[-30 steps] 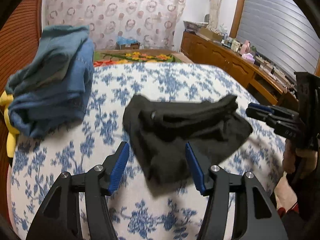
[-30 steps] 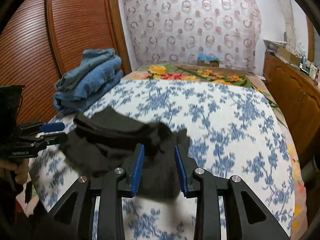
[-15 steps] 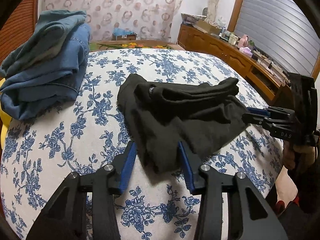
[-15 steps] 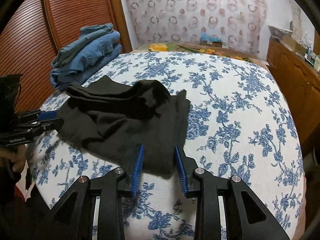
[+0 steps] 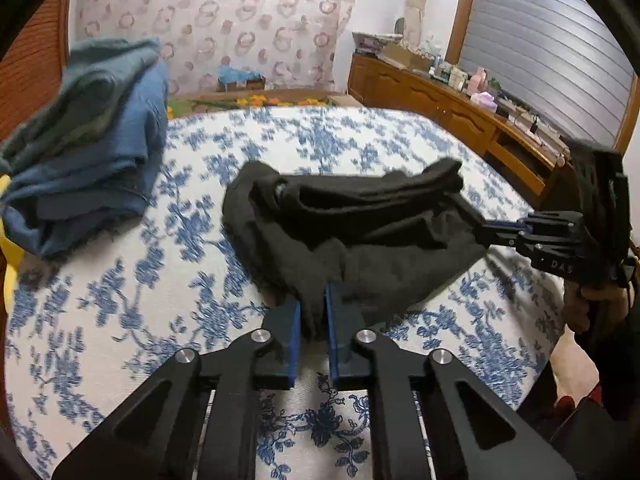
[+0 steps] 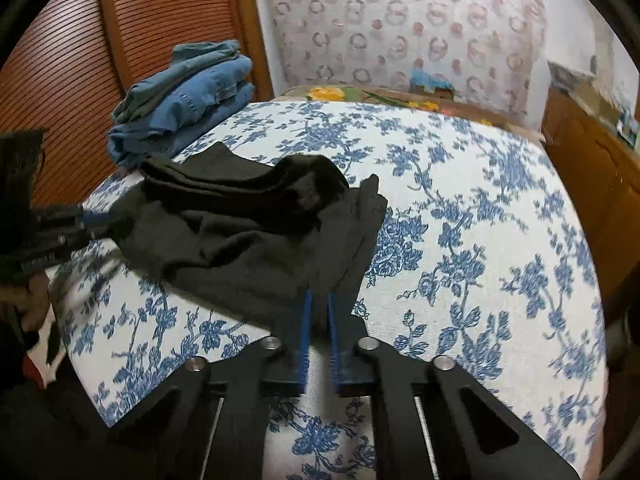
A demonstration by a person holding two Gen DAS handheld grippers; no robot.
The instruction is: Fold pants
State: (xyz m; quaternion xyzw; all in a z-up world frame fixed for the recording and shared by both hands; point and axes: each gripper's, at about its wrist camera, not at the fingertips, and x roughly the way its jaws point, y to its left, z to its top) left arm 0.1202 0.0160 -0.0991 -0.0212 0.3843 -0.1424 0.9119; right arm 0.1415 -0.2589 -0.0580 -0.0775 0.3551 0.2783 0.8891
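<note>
Crumpled black pants (image 5: pixel 360 232) lie on the blue-flowered bed cover (image 5: pixel 120 280). My left gripper (image 5: pixel 312 312) is shut on the pants' near edge, with cloth bunched between its blue pads. My right gripper (image 6: pixel 318 312) is shut on the near edge of the pants (image 6: pixel 248 240) in its own view. In the left wrist view the right gripper (image 5: pixel 496 230) pinches the pants' right end. In the right wrist view the left gripper (image 6: pixel 90 220) pinches their left end.
A stack of folded blue jeans (image 5: pixel 92 136) sits at the far left of the bed, also seen in the right wrist view (image 6: pixel 184 96). A wooden sideboard (image 5: pixel 460 116) with clutter runs along the right. A slatted wooden door (image 6: pixel 72 60) stands behind the jeans.
Both grippers moved forward onto the pants' near edge and closed on the cloth; a second ago both were open and short of it.
</note>
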